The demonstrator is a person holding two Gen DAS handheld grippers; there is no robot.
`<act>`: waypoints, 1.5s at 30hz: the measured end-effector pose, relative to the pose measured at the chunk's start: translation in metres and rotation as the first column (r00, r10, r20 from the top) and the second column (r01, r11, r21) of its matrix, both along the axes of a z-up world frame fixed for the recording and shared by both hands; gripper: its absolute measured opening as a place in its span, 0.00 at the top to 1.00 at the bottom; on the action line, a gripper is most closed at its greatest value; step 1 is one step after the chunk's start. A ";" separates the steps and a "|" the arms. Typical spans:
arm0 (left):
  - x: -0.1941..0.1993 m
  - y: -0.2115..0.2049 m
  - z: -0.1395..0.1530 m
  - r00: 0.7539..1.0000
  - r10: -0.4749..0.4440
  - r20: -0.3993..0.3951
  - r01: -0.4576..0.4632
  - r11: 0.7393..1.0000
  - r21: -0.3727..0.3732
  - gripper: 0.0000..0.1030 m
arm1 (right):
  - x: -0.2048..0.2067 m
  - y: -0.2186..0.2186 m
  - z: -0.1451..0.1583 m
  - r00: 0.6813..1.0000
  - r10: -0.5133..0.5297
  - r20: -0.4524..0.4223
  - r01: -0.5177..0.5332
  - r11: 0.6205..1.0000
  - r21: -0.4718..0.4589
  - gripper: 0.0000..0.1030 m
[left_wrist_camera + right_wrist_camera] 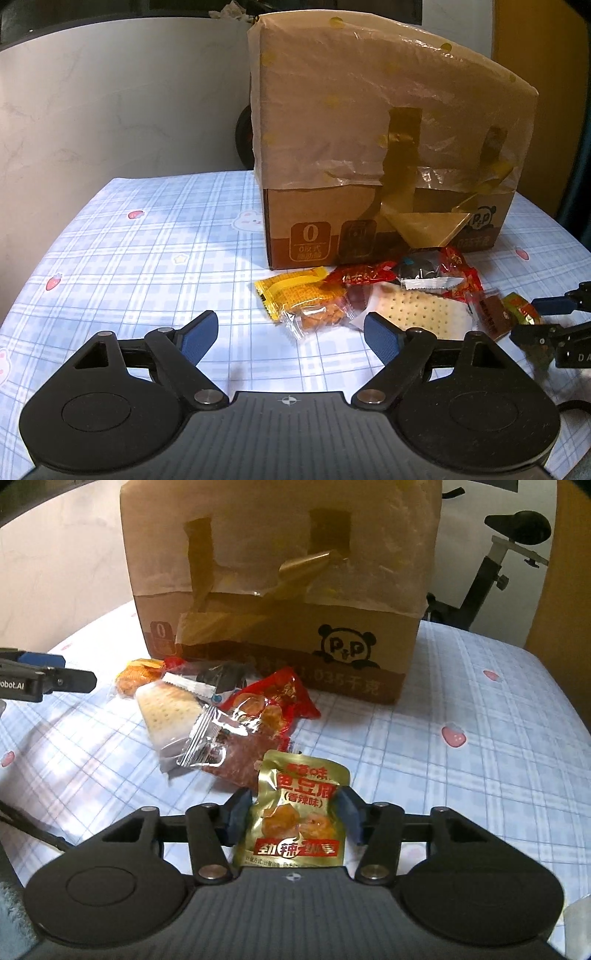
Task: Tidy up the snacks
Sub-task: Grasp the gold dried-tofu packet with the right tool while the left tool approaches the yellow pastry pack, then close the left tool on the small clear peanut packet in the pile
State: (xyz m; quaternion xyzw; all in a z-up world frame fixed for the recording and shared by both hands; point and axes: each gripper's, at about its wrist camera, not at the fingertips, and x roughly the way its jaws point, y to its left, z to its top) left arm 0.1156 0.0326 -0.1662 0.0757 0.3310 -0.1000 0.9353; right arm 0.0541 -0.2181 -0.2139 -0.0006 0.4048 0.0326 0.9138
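Note:
A pile of wrapped snacks lies on the blue plaid tablecloth [147, 258] in front of a tall cardboard box [369, 147]. The pile holds a yellow packet [295, 295], a cracker packet [417, 314], a red packet [362, 277] and a brown one [493, 314]. My left gripper [290, 325] hovers open just short of the pile, nothing between its fingers. My right gripper [293, 801] is shut on a gold packet [295, 812] with red lettering, both pads pressing its sides. That packet sits at the near right end of the pile, beside a clear-wrapped brown snack [236, 760].
The box [280, 590] is partly wrapped in thin plastic and brown tape, and carries a panda logo. An exercise bike [498, 554] stands beyond the table's far right edge. A white wall panel [110, 103] rises behind the table on the left.

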 end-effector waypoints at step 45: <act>0.024 -0.020 -0.017 0.999 0.000 -0.042 0.000 1.000 -0.003 0.45 | 0.000 -0.027 0.002 0.952 -0.178 0.250 0.148 0.980 0.133 0.58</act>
